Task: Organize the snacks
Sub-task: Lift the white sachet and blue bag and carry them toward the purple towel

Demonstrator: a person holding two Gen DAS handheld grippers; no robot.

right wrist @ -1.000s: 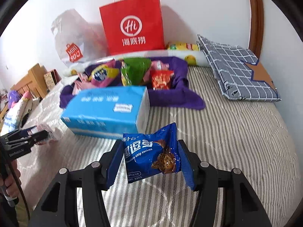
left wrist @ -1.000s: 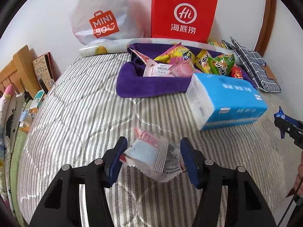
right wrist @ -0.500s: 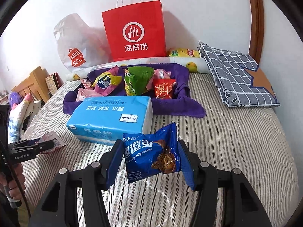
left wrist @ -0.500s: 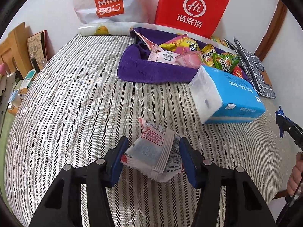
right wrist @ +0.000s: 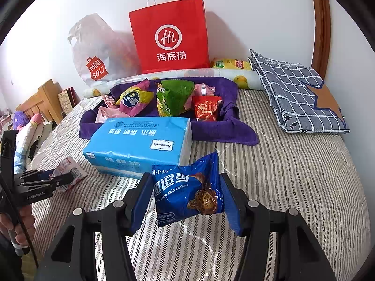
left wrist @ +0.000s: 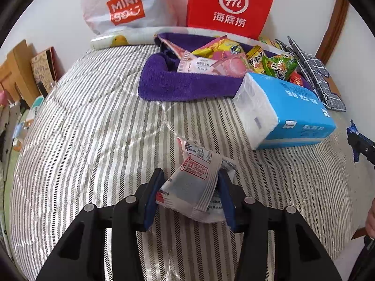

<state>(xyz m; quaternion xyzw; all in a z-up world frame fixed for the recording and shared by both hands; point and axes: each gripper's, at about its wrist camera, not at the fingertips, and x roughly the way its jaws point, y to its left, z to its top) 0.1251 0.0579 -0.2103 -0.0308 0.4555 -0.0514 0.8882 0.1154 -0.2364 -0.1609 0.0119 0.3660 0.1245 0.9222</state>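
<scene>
You're in home bedroom, not lab/shop. Proof: striped quilt point(left wrist: 98, 126) covers bed across most of frame; wooden bed frame point(right wrist: 39, 103) at left edge w/ plush toys point(right wrist: 20, 119) beside it. Checked pillowcase point(right wrist: 302, 98) folded at right. Retail carrier bags, red paper bag point(right wrist: 171, 30) + white plastic bag point(left wrist: 121, 2), lean on white wall at top centre. Wood door trim point(right wrist: 321, 23) upper right.

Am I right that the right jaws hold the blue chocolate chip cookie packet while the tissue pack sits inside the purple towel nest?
Not quite. The tissue pack lies on the striped bedspread in front of the purple towel nest, not inside it, as the right wrist view shows. The right gripper does hold the cookie packet.
</scene>
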